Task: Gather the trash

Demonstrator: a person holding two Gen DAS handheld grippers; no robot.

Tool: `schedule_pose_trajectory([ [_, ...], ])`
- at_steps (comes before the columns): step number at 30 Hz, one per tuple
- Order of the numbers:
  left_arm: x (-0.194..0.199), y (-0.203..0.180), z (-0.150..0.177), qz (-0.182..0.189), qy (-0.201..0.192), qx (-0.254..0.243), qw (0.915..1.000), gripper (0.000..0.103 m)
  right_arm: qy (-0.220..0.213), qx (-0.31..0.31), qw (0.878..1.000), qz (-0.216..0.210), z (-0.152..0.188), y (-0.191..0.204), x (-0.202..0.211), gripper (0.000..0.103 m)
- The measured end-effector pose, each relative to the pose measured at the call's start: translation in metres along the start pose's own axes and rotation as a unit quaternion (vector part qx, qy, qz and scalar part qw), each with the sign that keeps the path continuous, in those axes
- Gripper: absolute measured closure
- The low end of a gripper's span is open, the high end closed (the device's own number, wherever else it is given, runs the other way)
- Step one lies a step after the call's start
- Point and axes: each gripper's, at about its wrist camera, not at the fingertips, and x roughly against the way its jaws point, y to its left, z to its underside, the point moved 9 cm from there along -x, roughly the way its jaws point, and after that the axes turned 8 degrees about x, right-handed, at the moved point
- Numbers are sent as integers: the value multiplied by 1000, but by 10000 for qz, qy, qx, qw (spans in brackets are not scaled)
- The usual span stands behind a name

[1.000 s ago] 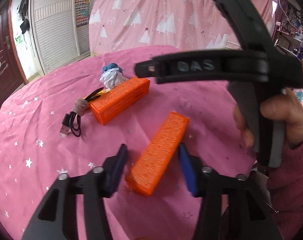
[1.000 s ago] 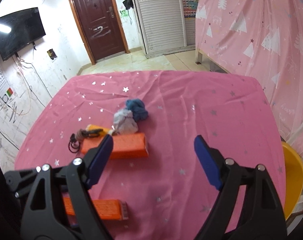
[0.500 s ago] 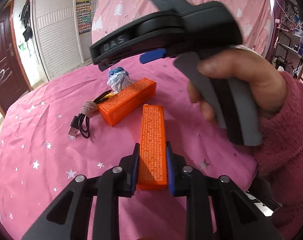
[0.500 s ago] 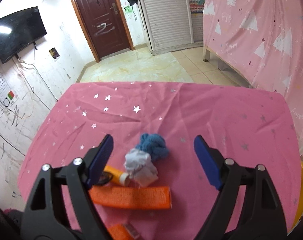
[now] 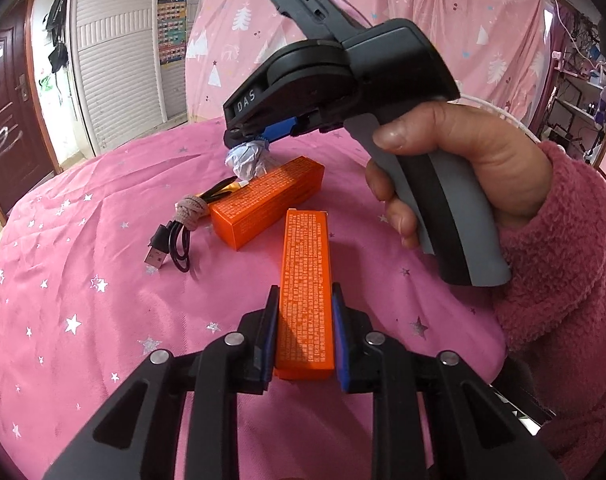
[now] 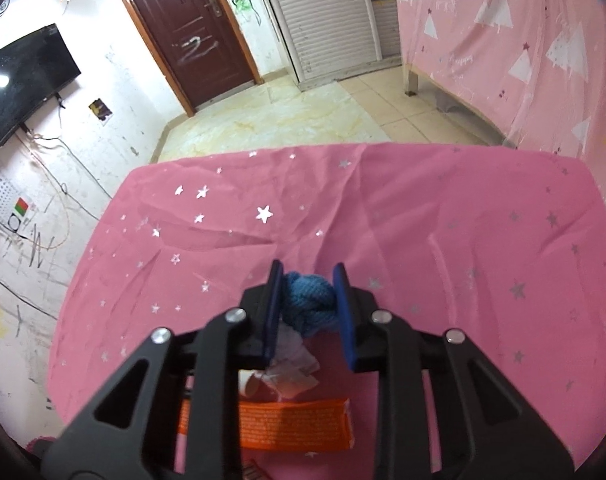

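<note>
My left gripper [image 5: 305, 312] is shut on a long orange box [image 5: 306, 276] that points away from me over the pink star cloth. A second orange box [image 5: 269, 206] lies behind it; it also shows in the right wrist view [image 6: 291, 424]. My right gripper [image 6: 307, 296] is shut on a blue yarn ball [image 6: 309, 304]; in the left wrist view its blue pads [image 5: 279, 130] sit over crumpled white paper [image 5: 247, 160]. The white paper [image 6: 293, 364] lies just below the yarn in the right wrist view.
A coiled black USB cable [image 5: 173, 240] with a beige tie lies left of the boxes. The round table [image 6: 443, 220] is draped in pink cloth. Beyond are a tiled floor [image 6: 283, 120], a brown door [image 6: 187, 32] and pink curtains [image 6: 523, 40].
My left gripper closed on the near orange box and turned it straight. My right gripper moved forward over the far pile and closed on the blue yarn ball.
</note>
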Motion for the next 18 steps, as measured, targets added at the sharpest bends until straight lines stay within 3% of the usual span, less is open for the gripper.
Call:
schedule_pose_trajectory([
  [18,25,-2,-18,-380,-326,60,9987,86,-471,-73,9982,355,-5,-25,40,80],
])
